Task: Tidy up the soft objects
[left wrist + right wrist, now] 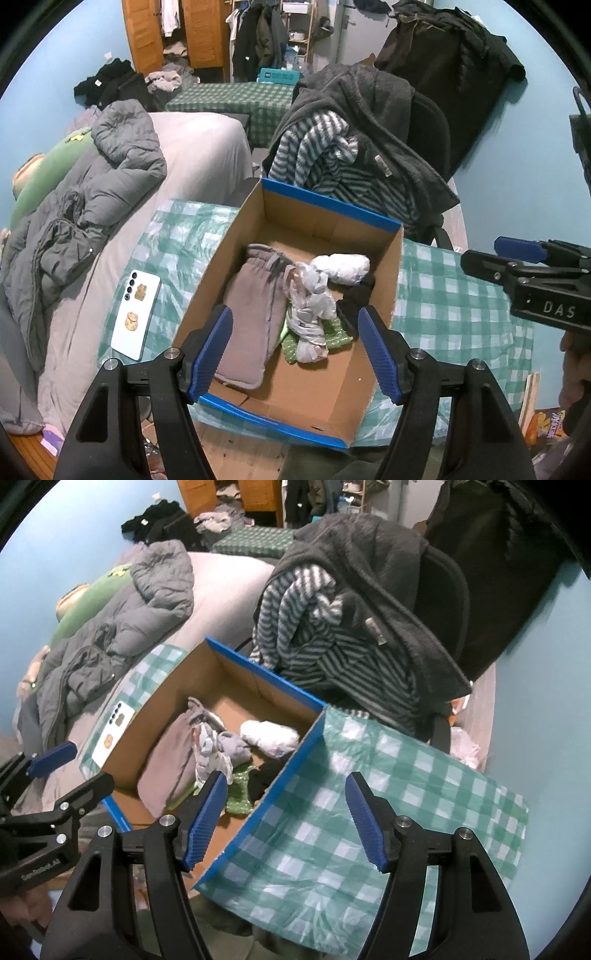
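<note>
Left wrist view: the left gripper hangs with its blue ribbed fingers spread and nothing between them, above the open brown cardboard box with blue-taped rims. Inside lie a folded grey-mauve sweatpants bundle along the left wall, a crumpled white-and-grey cloth on a green knit piece mid-floor, a white rolled bundle and a black sock by the right wall. The right gripper, likewise released and empty, hovers over the box's right rim and the green-and-white checked tablecloth. A white phone lies at the cloth's left edge (not soft, so leave it). No loose soft item shows on the cloth; I judge the next pick comes from elsewhere, best pinched mid-bundle and dropped onto the box's bare far floor.
</note>
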{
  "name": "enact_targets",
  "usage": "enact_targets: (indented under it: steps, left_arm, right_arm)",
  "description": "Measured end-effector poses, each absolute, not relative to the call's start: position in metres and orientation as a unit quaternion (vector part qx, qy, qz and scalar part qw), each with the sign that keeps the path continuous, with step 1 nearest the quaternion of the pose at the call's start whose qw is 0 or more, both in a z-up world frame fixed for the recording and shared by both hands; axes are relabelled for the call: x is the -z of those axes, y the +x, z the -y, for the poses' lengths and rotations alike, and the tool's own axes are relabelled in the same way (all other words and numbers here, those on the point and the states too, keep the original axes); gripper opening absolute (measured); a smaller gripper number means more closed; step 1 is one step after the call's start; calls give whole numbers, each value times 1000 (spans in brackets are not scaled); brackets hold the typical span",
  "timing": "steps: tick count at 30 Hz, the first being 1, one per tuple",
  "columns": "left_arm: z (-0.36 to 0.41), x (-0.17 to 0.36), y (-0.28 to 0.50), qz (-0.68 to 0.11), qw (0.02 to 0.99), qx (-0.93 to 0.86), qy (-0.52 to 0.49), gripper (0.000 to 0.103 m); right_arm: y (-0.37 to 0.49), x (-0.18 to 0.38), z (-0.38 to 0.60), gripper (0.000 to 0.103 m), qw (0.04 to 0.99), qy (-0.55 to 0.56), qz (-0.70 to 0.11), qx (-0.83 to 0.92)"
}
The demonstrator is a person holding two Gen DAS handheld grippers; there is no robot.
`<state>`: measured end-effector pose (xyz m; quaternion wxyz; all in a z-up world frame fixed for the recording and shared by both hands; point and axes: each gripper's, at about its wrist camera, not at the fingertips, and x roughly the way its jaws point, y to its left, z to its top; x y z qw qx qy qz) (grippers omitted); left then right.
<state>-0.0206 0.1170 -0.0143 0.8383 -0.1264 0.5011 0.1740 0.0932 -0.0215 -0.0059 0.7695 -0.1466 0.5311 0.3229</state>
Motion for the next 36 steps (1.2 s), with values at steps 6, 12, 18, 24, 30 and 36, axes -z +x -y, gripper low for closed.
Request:
enact_targets:
  steps: [6, 12, 18, 24, 30, 36]
  left_arm:
    - [-99, 4, -20, -498, 843, -176, -104, 72]
    - [-80, -5, -17, -493, 848, -172, -94, 73]
    - [-63, -11, -13, -490, 852, -166, -87, 73]
    - [-52, -17, -11, -486, 854, -165, -81, 73]
    - [-44, -19, -10, -485, 855, -167, -78, 73]
    - [-35, -22, -9, -486, 855, -164, -77, 73]
  right_arm:
    - [93, -11, 40, 67, 782, -139, -521, -313]
    - [95, -19, 61, 67, 790, -131, -516, -303]
    - [97, -24, 81, 67, 795, -120, -516, -296]
    - [98, -26, 99, 67, 798, -108, -517, -289]
    - [97, -28, 112, 67, 800, -102, -517, -287]
    - [97, -32, 121, 67, 803, -98, -514, -284]
